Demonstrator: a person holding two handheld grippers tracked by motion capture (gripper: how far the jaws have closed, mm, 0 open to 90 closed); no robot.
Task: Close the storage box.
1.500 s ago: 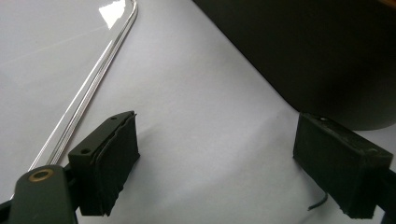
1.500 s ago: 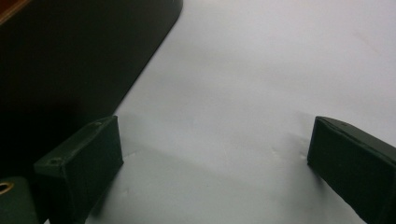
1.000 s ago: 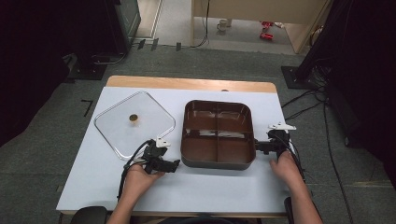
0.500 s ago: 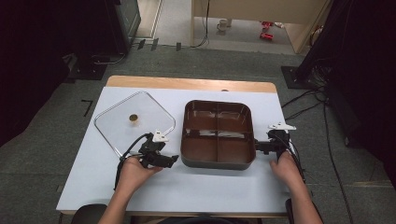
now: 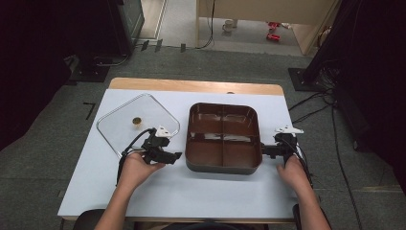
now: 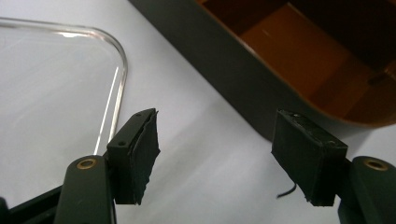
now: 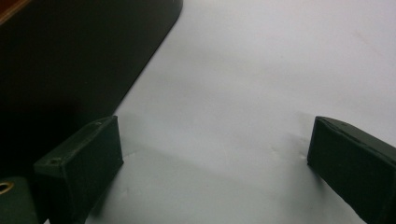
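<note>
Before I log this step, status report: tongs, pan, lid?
Left tongs open, jaws just closing, nothing between them. Right tongs open beside pan's right wall. Divided pan on table, uncovered. Glass lid flat at left.

Grey carpet floor (image 5: 57, 172), dark surroundings

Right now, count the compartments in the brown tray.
4, in a grid inside the tray: far left, far right, near left, near right. None seems hidden.
</note>
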